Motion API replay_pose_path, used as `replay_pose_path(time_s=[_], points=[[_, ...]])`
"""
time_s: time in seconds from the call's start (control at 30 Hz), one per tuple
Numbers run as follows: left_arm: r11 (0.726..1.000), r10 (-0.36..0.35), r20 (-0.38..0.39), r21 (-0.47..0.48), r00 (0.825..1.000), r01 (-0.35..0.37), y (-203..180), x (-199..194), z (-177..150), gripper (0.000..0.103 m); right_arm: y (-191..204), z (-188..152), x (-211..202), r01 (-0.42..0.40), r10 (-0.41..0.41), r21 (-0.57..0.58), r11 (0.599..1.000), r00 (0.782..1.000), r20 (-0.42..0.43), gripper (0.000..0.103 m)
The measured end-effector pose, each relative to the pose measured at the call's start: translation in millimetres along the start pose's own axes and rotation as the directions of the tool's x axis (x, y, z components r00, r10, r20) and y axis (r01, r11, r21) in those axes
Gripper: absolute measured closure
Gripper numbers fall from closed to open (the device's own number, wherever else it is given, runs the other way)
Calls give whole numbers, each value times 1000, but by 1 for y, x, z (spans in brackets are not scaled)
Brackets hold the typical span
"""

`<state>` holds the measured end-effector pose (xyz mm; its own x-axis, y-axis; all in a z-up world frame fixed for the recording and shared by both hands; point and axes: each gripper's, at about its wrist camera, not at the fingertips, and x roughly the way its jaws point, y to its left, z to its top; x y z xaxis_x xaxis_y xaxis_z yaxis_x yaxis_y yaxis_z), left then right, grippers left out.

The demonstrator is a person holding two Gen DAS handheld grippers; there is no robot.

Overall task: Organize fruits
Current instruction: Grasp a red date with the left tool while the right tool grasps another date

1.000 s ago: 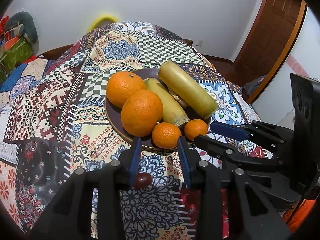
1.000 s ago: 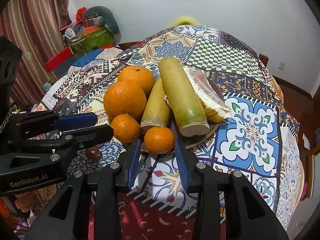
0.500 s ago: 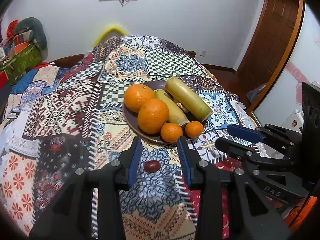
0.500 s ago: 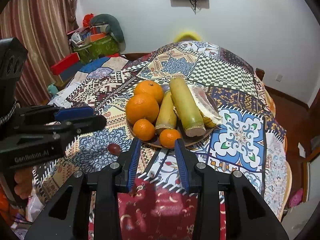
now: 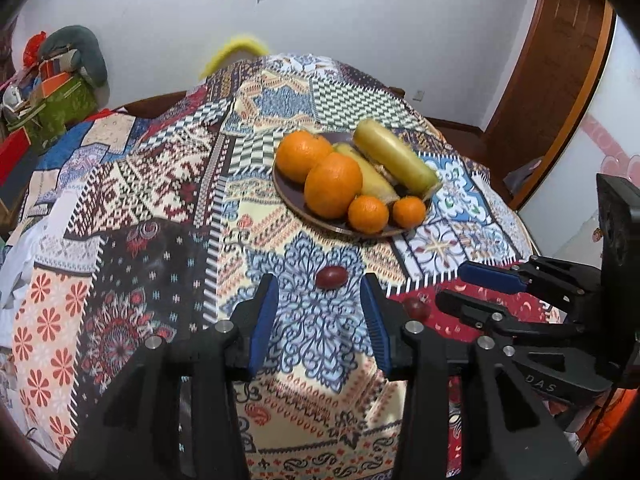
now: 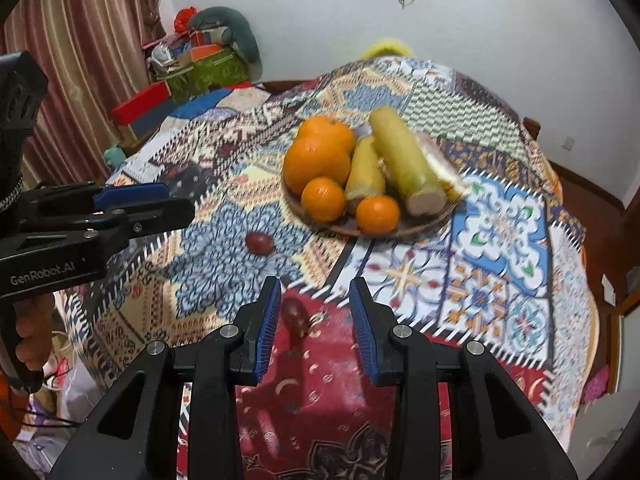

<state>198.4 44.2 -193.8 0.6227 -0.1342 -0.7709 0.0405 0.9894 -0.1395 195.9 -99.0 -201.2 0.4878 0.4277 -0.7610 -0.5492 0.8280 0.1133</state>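
Only two bits of lettering could be read. The left gripper (image 6: 176, 204), seen from the right wrist camera, carried white letters along the side of its black body, and they read "GenRobot.AI". The right gripper (image 5: 448, 286), seen from the left wrist camera, showed pale letters low on its black frame, and "DAS" was all that could be made out there. Nothing on the boxes by the wall was clear enough to read.
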Motion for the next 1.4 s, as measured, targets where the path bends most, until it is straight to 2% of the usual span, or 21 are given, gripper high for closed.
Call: replay_pose_path(time_s=[0.17, 0.47, 0.53, 0.63, 0.97, 1.33, 1.4], points=[[1000, 1, -35, -23, 999, -2, 7, 8, -10, 56, 3, -7, 14, -19, 19, 6, 1000, 999, -34, 71], [999, 8, -95, -30, 995, -11, 13, 29, -23, 56, 10, -14, 26, -46, 46, -3, 999, 997, -63, 72], [1000, 7, -102, -29, 995, -10, 13, 32, -24, 56, 12, -15, 28, -43, 42, -16, 999, 997, -60, 80], [1000, 4, -109, -26, 994, -7, 11, 36, -23, 56, 12, -16, 35, -37, 36, -11, 999, 997, -71, 85], [1000, -8, -115, -11, 993, 7, 4, 52, -12, 56, 6, -11, 28, -32, 32, -2, 999, 999, -32, 86], [1000, -25, -123, 1, 992, 25, -9, 76, 2, 56, -27, -6, 11, 22, -23, 62, 998, 999, 26, 86], [1000, -22, -128, 5, 991, 23, -11, 81, 3, 60, -32, -7, 11, 29, -31, 67, 997, 999, 25, 86]])
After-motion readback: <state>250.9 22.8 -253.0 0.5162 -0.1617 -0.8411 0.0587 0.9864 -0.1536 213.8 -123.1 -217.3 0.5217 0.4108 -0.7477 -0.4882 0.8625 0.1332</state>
